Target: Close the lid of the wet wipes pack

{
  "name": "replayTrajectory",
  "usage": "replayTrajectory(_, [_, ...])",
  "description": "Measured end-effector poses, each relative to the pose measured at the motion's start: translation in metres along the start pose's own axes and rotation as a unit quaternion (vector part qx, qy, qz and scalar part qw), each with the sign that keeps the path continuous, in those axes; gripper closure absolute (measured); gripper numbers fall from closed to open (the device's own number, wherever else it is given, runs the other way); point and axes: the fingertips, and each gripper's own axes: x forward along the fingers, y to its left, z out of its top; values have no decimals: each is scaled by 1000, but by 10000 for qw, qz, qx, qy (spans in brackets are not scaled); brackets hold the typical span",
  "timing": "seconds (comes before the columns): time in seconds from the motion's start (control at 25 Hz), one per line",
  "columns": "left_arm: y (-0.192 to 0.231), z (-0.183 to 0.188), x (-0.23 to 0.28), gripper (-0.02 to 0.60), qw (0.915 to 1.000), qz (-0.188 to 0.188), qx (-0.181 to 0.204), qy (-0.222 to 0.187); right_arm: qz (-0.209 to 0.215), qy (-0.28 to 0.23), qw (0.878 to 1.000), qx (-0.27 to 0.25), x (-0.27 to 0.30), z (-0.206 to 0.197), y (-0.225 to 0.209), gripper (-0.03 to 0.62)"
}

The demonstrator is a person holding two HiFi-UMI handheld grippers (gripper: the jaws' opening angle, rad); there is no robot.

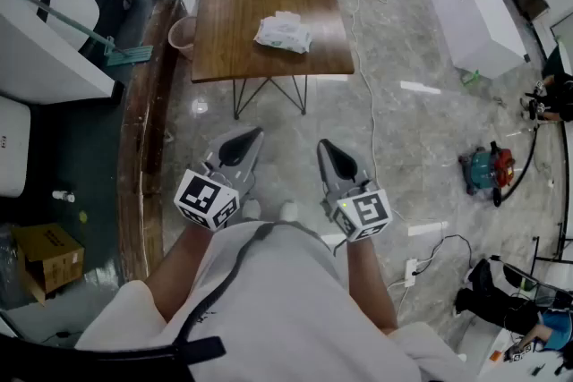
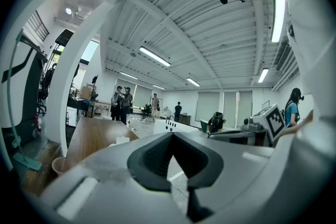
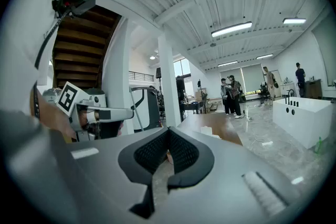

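Note:
The wet wipes pack (image 1: 282, 33) is a white soft pack with green print, lying near the front edge of a brown wooden table (image 1: 242, 4). It shows as a small white shape in the left gripper view (image 2: 122, 139) and in the right gripper view (image 3: 206, 130). Whether its lid is up I cannot tell. My left gripper (image 1: 243, 141) and right gripper (image 1: 331, 153) are side by side close to my body, well short of the table, over the marble floor. Both point toward the table. Each has its jaws shut with nothing between them (image 2: 171, 135) (image 3: 168, 131).
A white cabinet (image 1: 470, 0) lies on the floor right of the table. A pink bucket (image 1: 182, 33) and a green broom (image 1: 107, 45) stand at its left, beside a wooden ledge (image 1: 143, 130). Cables and a teal-red machine (image 1: 486, 167) lie on the right. Several people stand far off (image 2: 122, 102).

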Motion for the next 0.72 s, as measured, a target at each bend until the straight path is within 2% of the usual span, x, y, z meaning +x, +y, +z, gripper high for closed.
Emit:
replayTrajectory(0.12, [4,0,-4,578,10000,-71,20,1,-89,63,9999,17,3,0,4,585])
replayTrajectory(0.52, [11,-5,-21,578,9999,-131,-56,-21,59,-21,10000,67,5,0,24,585])
replayTrajectory(0.72, [18,-6,-28,578,9998,-196,-49,-28,-105,-19,9999,131,10,-3,27,585])
